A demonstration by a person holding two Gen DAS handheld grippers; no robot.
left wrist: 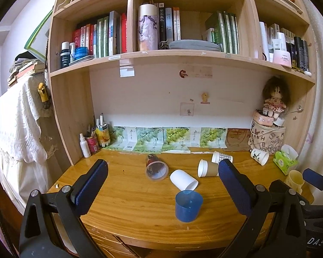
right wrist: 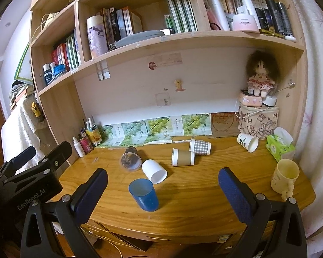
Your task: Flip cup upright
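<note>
A: Setting: wooden desk (right wrist: 193, 204) under a bookshelf (left wrist: 161, 54), with books and bottles in the upper compartments. Grape-print paper sheets (right wrist: 157, 126) lean along the back wall.

B: Cups on the desk?

A: Several. Blue cup (right wrist: 144, 194) stands upright near the front edge, mouth up, seemingly empty. Just behind it, a white cup (right wrist: 154, 171) lies on its side, mouth toward the camera and to the right. Beside that, a clear cup (right wrist: 130, 158) with a dark printed insert lies on its side; the print is too blurred to read. Further right, a brown-sleeved cup (right wrist: 183, 157) and a checked cup (right wrist: 200, 146) lie tipped, touching or nearly so. I cannot tell which. A white cup with a dark drawing (right wrist: 247, 143) lies by the lettered bag (right wrist: 258, 122). A yellow mug (right wrist: 285, 175) stands upright at the right edge.

B: Grippers?

A: Left gripper (left wrist: 161, 182) is released, its blue pads wide apart, holding nothing, back from the blue cup. Right gripper (right wrist: 161, 190) likewise spread and empty. Each gripper's body is cut off by the lower frame edge. In the right wrist view, the left tool's black housing shows at far left.

B: Other items?

A: Doll (right wrist: 260, 75) on a pink box above the bag; green tissue pack (right wrist: 280, 147); pen holders (left wrist: 97, 137) in the left corner, contents hard to make out.
</note>
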